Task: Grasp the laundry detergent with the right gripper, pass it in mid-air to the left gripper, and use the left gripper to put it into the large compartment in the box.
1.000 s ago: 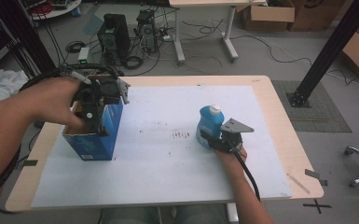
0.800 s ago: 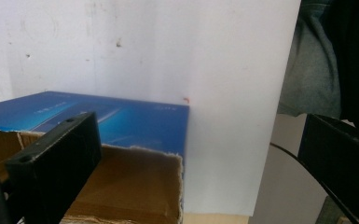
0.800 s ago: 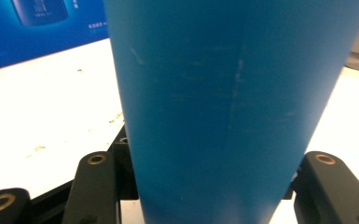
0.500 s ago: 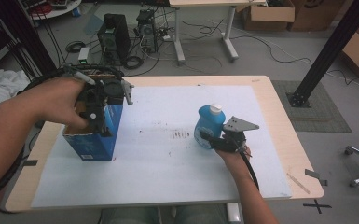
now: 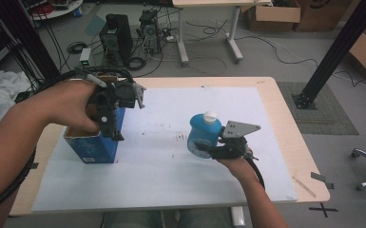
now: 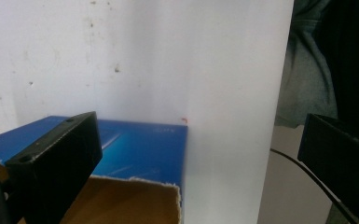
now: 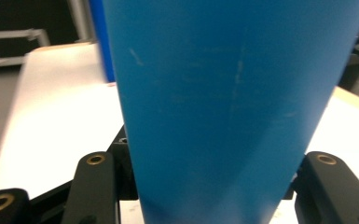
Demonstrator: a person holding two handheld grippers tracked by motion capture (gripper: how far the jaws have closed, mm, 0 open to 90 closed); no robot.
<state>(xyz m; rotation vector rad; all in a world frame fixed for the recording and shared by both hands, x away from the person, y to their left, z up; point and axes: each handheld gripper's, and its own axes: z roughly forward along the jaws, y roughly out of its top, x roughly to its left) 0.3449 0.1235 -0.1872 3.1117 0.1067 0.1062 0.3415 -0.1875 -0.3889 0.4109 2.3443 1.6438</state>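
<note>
Blue bottle sits right of centre, pinched upright in the right gripper – guessing it's headed for the open blue box at left, where the left gripper hovers, jaws spread.

A wooden table fills the middle of the frame, covered by a white sheet; a blue box stands at centre left.
</note>
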